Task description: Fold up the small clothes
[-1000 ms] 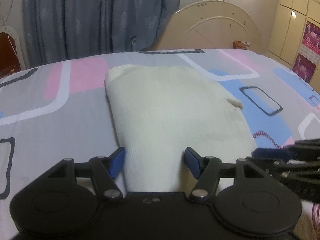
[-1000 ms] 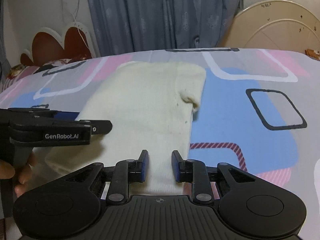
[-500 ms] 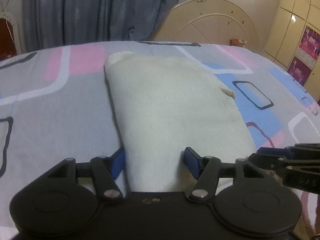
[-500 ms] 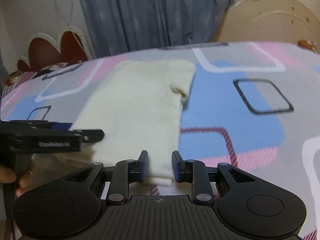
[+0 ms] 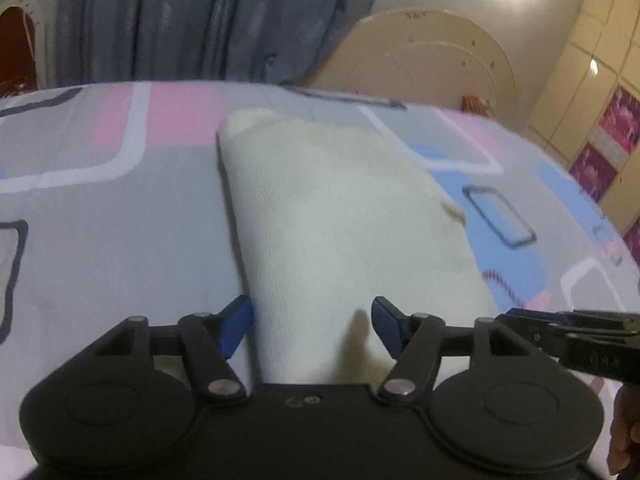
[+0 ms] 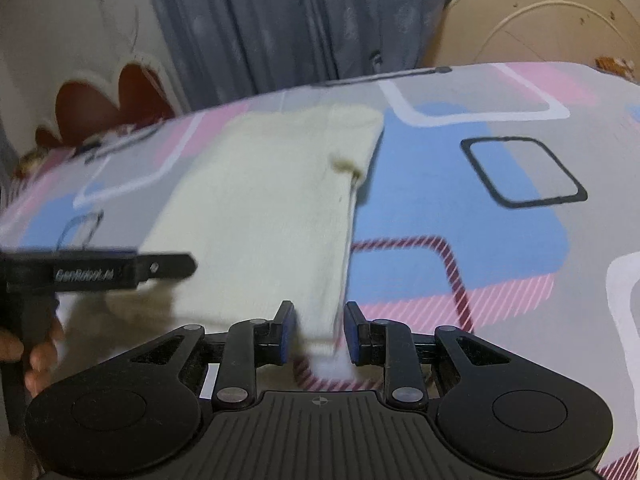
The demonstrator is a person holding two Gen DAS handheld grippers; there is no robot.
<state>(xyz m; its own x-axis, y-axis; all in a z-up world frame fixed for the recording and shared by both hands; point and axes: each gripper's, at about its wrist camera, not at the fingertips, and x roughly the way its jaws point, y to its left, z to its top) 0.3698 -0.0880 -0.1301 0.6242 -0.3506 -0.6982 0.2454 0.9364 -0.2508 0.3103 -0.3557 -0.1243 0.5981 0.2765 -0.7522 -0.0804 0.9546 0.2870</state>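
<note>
A cream knit garment (image 5: pixel 340 216), folded lengthways, lies on the patterned bedsheet (image 5: pixel 120 240). My left gripper (image 5: pixel 312 326) straddles its near end. Its jaws are opening: the left blue pad sits at the cloth's left edge, and the right pad stands off above the cloth. In the right wrist view, the right gripper (image 6: pixel 320 332) is shut on the near right corner of the garment (image 6: pixel 260 200), which fills the narrow gap between the pads. The right gripper (image 5: pixel 516 316) also shows at the left view's right edge. The left gripper (image 6: pixel 188 266) shows at the right view's left edge.
Behind the bed hangs a grey-blue curtain (image 5: pixel 180 20), with a cream arched headboard (image 5: pixel 440 60) to its right and cupboard doors (image 5: pixel 592 92) beyond. A red and white shaped board (image 6: pixel 108 96) stands at the far left. A person's fingers (image 6: pixel 36 364) hold the left gripper's handle.
The left jaws now stand wider apart around the garment's near end. Both views have rolled slightly. The right gripper has shifted a little, with the garment's corner still between its pads.
</note>
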